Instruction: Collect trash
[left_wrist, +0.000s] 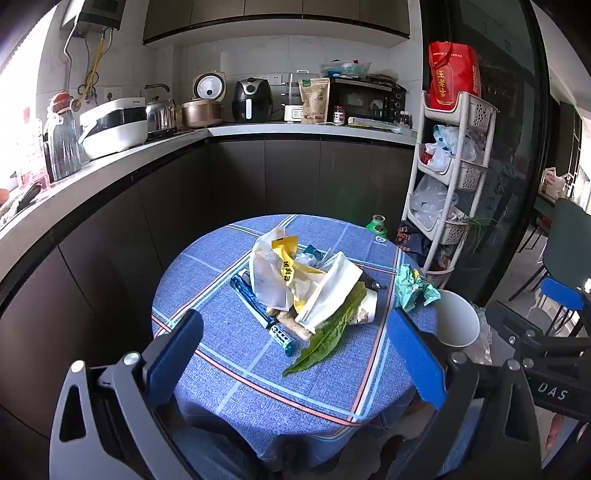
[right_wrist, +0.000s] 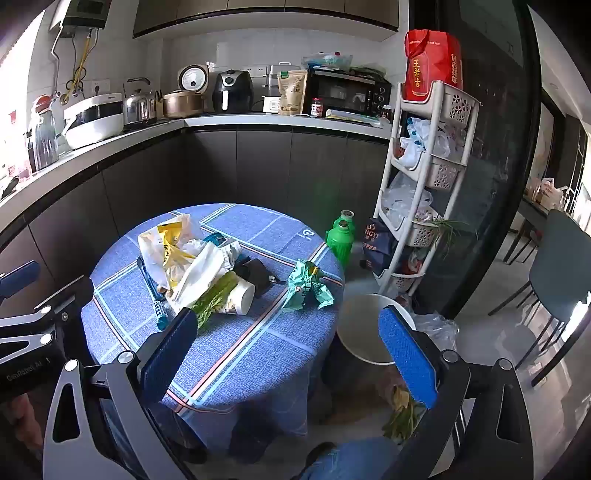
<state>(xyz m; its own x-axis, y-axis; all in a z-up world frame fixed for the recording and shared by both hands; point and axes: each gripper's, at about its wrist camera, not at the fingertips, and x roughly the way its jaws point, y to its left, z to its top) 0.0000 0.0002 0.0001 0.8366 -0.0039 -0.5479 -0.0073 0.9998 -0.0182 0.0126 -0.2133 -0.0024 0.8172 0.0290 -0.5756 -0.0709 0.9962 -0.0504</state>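
Claws: your left gripper (left_wrist: 295, 354) and right gripper (right_wrist: 286, 354) are both spread, holding nothing.
Remaining: heap of crumpled plastic wrappers (left_wrist: 295, 280) on the round blue-clothed table (left_wrist: 258, 369).
Bin: white round bucket (right_wrist: 364, 332), apparently unfilled.

The red bag (left_wrist: 452, 74) on top of the white rack (left_wrist: 476, 110) bears the yellow characters "王老吉"; the dark sack (right_wrist: 376, 240) on the floor beside the rack shows the letters "NGYI", the rest hidden; the right tongs' body reads "DAS" in the left wrist view; the left tongs' body reads "GenRobot AI" in the right wrist view; other print is too small to read.
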